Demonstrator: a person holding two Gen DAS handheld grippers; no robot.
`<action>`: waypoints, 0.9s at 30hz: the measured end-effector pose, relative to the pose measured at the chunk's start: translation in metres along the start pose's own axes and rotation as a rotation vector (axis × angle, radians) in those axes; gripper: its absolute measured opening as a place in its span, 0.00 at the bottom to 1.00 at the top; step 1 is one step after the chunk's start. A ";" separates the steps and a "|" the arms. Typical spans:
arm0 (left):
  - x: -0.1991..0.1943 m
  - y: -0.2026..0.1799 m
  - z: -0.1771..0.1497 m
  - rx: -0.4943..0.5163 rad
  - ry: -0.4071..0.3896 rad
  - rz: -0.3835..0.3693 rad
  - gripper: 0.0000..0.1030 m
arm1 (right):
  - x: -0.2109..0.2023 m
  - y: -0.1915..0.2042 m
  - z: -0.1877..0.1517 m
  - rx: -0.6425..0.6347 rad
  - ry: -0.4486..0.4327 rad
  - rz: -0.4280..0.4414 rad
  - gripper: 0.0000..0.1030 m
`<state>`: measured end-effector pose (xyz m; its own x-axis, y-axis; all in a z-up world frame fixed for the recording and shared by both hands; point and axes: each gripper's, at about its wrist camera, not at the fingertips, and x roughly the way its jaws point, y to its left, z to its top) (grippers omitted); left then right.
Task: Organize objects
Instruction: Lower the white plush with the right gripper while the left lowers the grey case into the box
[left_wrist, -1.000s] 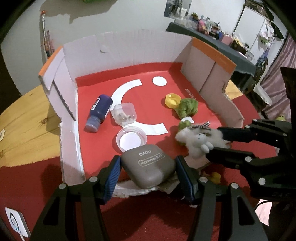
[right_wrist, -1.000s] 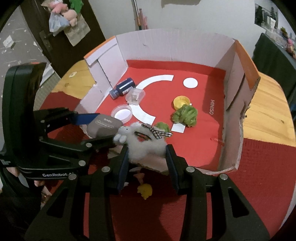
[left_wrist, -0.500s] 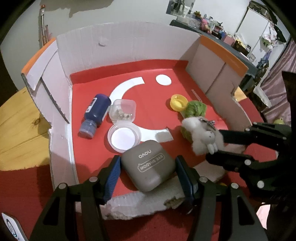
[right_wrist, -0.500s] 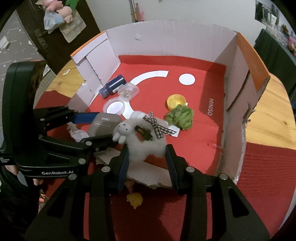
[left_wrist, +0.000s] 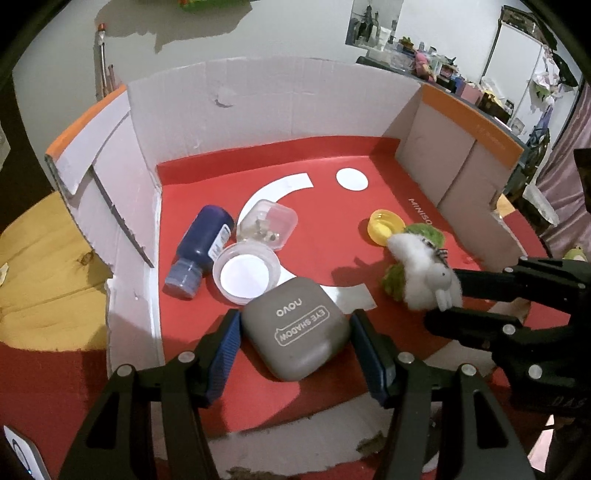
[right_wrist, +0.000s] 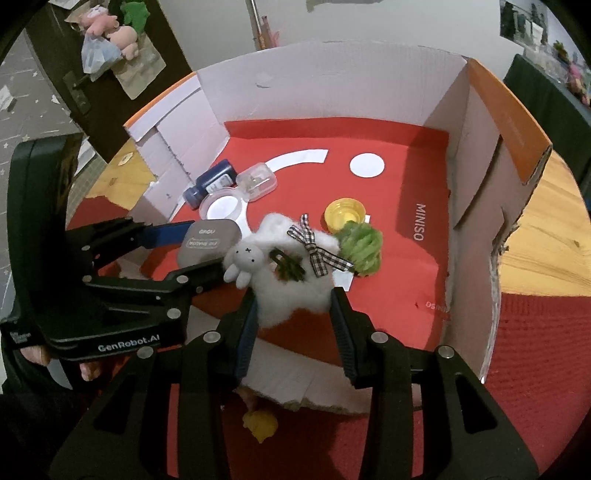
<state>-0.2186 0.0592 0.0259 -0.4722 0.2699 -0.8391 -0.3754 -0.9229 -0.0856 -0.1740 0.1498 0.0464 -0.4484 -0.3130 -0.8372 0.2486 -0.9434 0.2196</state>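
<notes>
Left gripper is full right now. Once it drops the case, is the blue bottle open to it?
Probably yes. The blue bottle lies uncovered, ahead-left of the left gripper; only the eyeshadow case occupies its jaws.

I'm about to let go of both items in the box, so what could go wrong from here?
The eye shadow case in the left gripper hangs close to the round clear lid; dropped, it may land on its edge. The plush bunny in the right gripper may fall onto the green fuzzy toy or yellow cap.
</notes>
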 end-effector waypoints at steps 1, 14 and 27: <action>0.000 0.000 0.000 0.002 -0.005 0.003 0.60 | 0.001 -0.001 0.000 0.004 -0.004 0.003 0.36; 0.001 -0.002 -0.002 0.011 -0.048 0.033 0.60 | 0.013 -0.011 0.004 0.042 -0.043 -0.020 0.35; 0.001 -0.001 -0.004 0.001 -0.057 0.033 0.60 | 0.018 -0.011 0.006 0.048 -0.054 -0.029 0.35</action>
<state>-0.2156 0.0598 0.0233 -0.5288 0.2548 -0.8096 -0.3597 -0.9313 -0.0581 -0.1905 0.1541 0.0320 -0.5008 -0.2895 -0.8157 0.1937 -0.9560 0.2203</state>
